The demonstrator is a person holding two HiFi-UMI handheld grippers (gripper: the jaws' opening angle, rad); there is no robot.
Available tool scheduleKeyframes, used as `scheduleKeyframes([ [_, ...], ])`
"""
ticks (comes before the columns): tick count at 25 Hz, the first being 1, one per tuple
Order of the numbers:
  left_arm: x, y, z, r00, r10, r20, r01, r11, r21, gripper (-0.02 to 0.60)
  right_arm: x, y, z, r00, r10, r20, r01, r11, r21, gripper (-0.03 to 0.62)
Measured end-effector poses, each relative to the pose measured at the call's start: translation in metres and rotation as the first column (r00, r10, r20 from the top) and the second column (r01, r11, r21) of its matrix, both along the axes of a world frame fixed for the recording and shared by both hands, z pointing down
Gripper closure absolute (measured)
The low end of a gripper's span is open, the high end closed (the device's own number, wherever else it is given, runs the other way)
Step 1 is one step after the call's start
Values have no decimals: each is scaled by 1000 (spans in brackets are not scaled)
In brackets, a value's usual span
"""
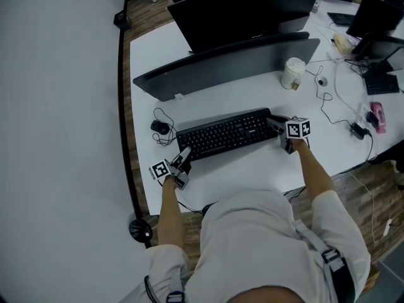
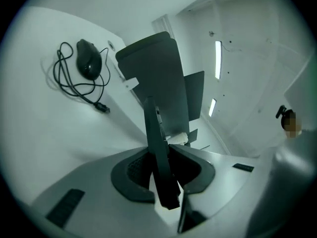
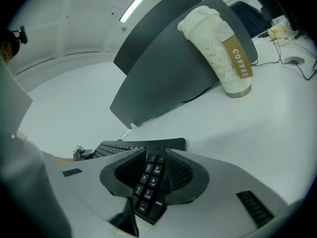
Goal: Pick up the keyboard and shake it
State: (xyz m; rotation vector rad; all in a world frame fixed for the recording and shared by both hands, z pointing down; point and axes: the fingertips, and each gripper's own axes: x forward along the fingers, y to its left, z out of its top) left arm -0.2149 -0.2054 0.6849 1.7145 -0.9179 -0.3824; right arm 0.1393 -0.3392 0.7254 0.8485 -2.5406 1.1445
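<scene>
A black keyboard [image 1: 224, 133] lies flat on the white desk [image 1: 252, 169], in front of the person. My left gripper [image 1: 183, 156] is at its near-left corner. In the left gripper view the keyboard [image 2: 159, 148] stands edge-on between the jaws, and my left gripper [image 2: 163, 180] has both pads pressed on it. My right gripper [image 1: 276, 124] is at the keyboard's right end. In the right gripper view the number-pad end of the keyboard [image 3: 148, 180] sits slanted between the jaws of my right gripper [image 3: 152, 182], which stand wider than it.
Behind the keyboard a dark monitor [image 1: 221, 68] stands close, with a second monitor [image 1: 246, 11] further back. A black mouse [image 1: 160, 127] with a coiled cable lies left of the keyboard. A white coffee cup [image 1: 293, 72] stands to the back right. Cables and a pink device [image 1: 377, 115] lie at the right.
</scene>
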Motion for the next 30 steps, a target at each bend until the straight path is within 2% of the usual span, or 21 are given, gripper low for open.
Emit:
scheduleKeyframes([
  [4, -7, 5, -13, 989, 50, 136, -68, 989, 131, 476, 15, -6, 6, 1000, 2, -25, -2, 1000, -5, 428],
  [6, -13, 10, -18, 975, 69, 213, -109, 977, 183, 472, 15, -6, 8, 999, -33, -29, 32, 999, -26, 391],
  [8, -13, 16, -24, 955, 103, 277, -169, 959, 227, 465, 11, -2, 10, 994, -102, -27, 101, 993, -60, 382],
  [11, -15, 25, -35, 929, 133, 346, -235, 933, 272, 462, -2, 6, 8, 964, -262, -31, 259, 963, -77, 364],
  [13, -16, 30, -43, 913, 152, 380, -269, 922, 278, 459, -7, 14, 7, 945, -326, -12, 323, 941, -102, 335],
  [16, -16, 32, -49, 894, 190, 405, -319, 906, 278, 459, -17, 26, 3, 922, -370, 117, 386, 906, -175, 330],
  [18, -12, 34, -50, 885, 219, 411, -347, 898, 271, 458, -30, 39, 1, 885, -429, 182, 461, 862, -209, 330],
  [19, -10, 34, -49, 882, 231, 411, -358, 895, 267, 457, -35, 48, 3, 859, -472, 198, 509, 830, -229, 332],
  [21, -6, 34, -46, 880, 248, 406, -371, 892, 258, 456, -43, 74, 7, 786, -576, 224, 618, 735, -281, 333],
  [23, -5, 35, -43, 874, 269, 404, -384, 892, 238, 454, -45, 99, 6, 708, -659, 255, 705, 632, -322, 378],
  [24, -4, 38, -40, 869, 286, 405, -396, 891, 222, 454, -45, 109, 3, 677, -685, 271, 734, 596, -327, 393],
  [27, -4, 46, -36, 847, 336, 411, -437, 881, 180, 454, -43, 124, -13, 594, -751, 289, 803, 530, -272, 442],
  [30, -4, 49, -36, 817, 380, 433, -492, 852, 181, 456, -41, 125, -30, 495, -848, 188, 864, 459, -207, 456],
])
